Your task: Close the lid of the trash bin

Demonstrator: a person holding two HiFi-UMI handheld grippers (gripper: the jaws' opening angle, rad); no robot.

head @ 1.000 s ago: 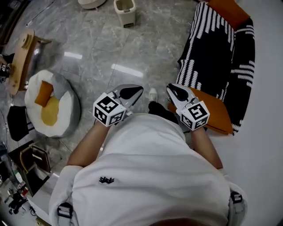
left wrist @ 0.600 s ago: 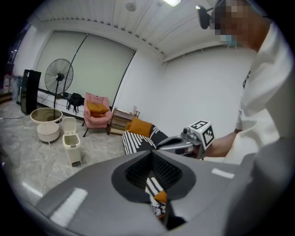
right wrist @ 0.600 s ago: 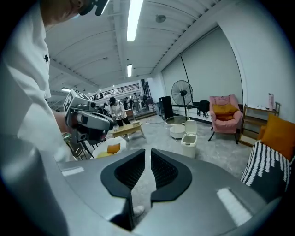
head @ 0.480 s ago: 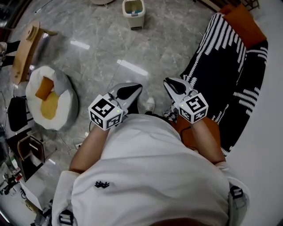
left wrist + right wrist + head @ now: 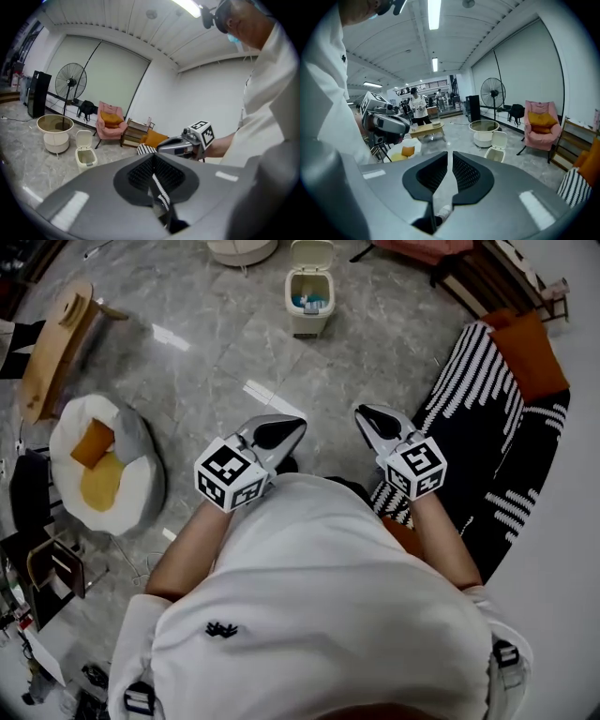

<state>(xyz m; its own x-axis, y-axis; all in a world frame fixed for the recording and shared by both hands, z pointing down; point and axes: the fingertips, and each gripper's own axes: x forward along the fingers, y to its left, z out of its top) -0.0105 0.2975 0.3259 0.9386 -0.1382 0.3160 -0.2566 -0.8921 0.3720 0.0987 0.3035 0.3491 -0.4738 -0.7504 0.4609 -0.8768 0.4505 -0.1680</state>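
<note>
A small cream trash bin (image 5: 308, 302) stands on the grey marble floor, far ahead of me. Its lid (image 5: 312, 253) is tipped up and the inside shows. My left gripper (image 5: 277, 433) and right gripper (image 5: 370, 418) are held side by side at chest height, both shut and empty, well short of the bin. In the left gripper view the trash bin (image 5: 86, 156) sits low at the left, beyond the left gripper (image 5: 153, 158). The right gripper view shows the trash bin (image 5: 496, 149) just past the right gripper (image 5: 450, 154).
A black-and-white striped sofa (image 5: 487, 427) with orange cushions lies to the right. An egg-shaped floor cushion (image 5: 98, 470) and a wooden table (image 5: 52, 357) are at the left. A round cream tub (image 5: 242, 249), a pink armchair (image 5: 111, 123) and a standing fan (image 5: 70, 84) stand near the bin.
The person has stepped forward: the bin has slid lower and nearer in the head view, and the sofa has shifted right. Both grippers stay shut and keep their pose.
</note>
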